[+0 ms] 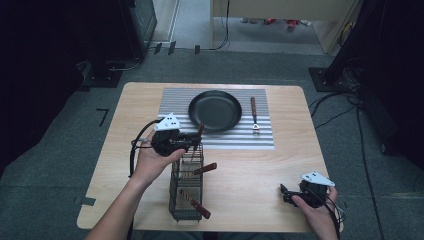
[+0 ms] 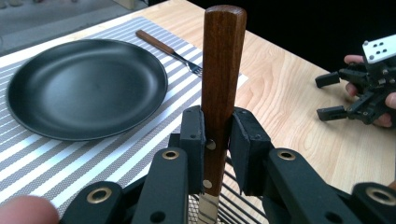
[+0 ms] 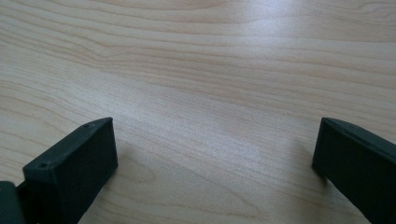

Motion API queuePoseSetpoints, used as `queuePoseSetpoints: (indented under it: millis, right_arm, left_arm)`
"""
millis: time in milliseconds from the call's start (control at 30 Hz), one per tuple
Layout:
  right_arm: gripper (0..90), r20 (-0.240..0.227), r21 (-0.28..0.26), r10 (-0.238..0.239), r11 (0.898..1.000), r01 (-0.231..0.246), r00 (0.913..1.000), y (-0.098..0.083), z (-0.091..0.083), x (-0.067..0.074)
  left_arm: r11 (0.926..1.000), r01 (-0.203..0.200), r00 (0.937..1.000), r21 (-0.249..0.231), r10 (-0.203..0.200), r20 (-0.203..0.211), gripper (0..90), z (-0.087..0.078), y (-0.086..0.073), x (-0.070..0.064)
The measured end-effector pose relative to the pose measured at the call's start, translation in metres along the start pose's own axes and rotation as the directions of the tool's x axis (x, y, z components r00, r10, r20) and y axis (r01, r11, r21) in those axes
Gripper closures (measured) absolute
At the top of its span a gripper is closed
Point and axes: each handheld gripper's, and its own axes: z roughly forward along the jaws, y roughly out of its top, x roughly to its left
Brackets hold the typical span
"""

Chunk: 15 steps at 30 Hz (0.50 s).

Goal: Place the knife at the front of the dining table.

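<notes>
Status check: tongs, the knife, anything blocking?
Left tongs shut on knife, upright above wire caddy. Right tongs open, idle over table. Nothing blocking.

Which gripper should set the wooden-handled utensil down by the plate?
Left. The left gripper is already shut on the utensil's wooden handle above the wire caddy, close to the black plate. The right gripper rests open at the table's near edge.

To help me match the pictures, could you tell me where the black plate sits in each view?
High view: the black plate lies top centre on the striped mat.
Left gripper view: the plate is at upper left, behind the left claw shut on a wooden handle.
Right gripper view: bare tabletop.
Shared landmark: the fork beside the plate.
</notes>
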Motion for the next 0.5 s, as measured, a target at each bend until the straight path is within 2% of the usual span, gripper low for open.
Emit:
queuePoseSetpoints:
  millis: [133,267,500]
  right_arm:
    - [0.0,0.0,0.0,-0.001,1.0,0.001,1.0,0.0,0.0,0.0]
    - [0.0,0.0,0.0,-0.001,1.0,0.001,1.0,0.0,0.0,0.0]
    - [0.0,0.0,0.0,-0.001,1.0,0.001,1.0,0.0,0.0,0.0]
  left_arm:
    - [0.9994,0.023,0.9997,-0.027,-0.023,-0.011,76.8,-0.008,-0.005,0.004]
    - [0.9988,0.024,0.9994,-0.042,-0.025,-0.022,76.8,-0.012,-0.007,0.004]
    - [0.9947,-0.016,0.9986,-0.101,0.01,-0.052,76.8,-0.023,-0.016,0.0]
